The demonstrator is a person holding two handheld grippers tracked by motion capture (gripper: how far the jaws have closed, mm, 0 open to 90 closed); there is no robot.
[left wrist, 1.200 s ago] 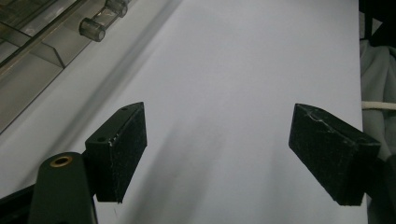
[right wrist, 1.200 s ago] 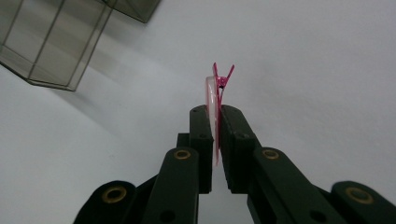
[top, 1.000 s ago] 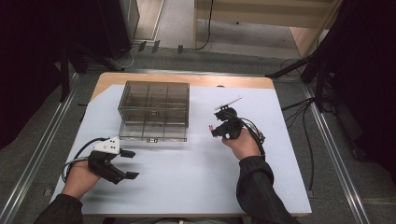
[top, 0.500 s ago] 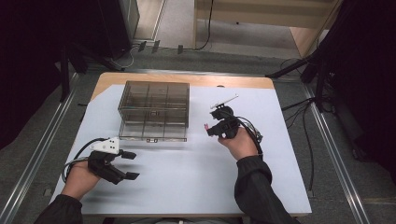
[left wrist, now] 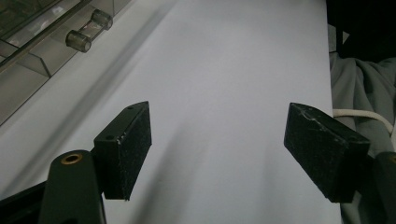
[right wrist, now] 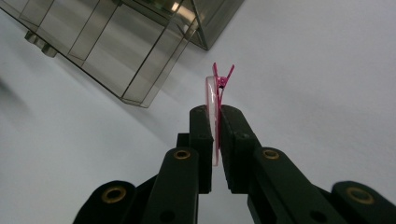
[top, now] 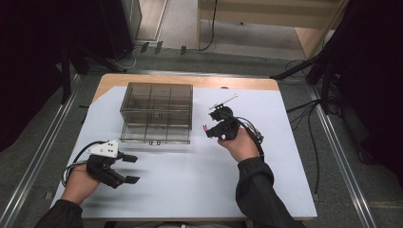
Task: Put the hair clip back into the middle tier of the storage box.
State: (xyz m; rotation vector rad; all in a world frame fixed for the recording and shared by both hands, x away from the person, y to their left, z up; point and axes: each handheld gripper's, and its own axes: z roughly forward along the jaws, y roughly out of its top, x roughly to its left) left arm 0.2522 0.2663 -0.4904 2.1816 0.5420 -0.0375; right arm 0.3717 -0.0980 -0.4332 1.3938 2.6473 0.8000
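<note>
A smoky clear compartment box (top: pixel 157 111) stands at the back middle of the white table cover (top: pixel 190 180). Just right of its front corner, my right gripper (top: pixel 209 132) is shut on a pink hair clip (top: pixel 205 127). In the right gripper view the jaws pinch the clip (right wrist: pixel 217 86) upright, its tip sticking out past the right gripper (right wrist: pixel 218 116) toward the box corner (right wrist: pixel 140 60). My left gripper (top: pixel 132 168) rests at the front left, open and empty. In the left gripper view, bare white cover lies between the wide-apart jaws of the left gripper (left wrist: pixel 219 149).
Small round knobs (left wrist: pixel 84 32) stick out from the box's front. Cables (top: pixel 252 130) trail from the right gripper, and others (top: pixel 76 159) from the left. The wooden table edge (top: pixel 190 80) runs along the back. Metal rails (top: pixel 342 166) flank the table.
The right gripper has edged slightly to the left with the pink clip still in it. The left gripper has stayed where it was.
</note>
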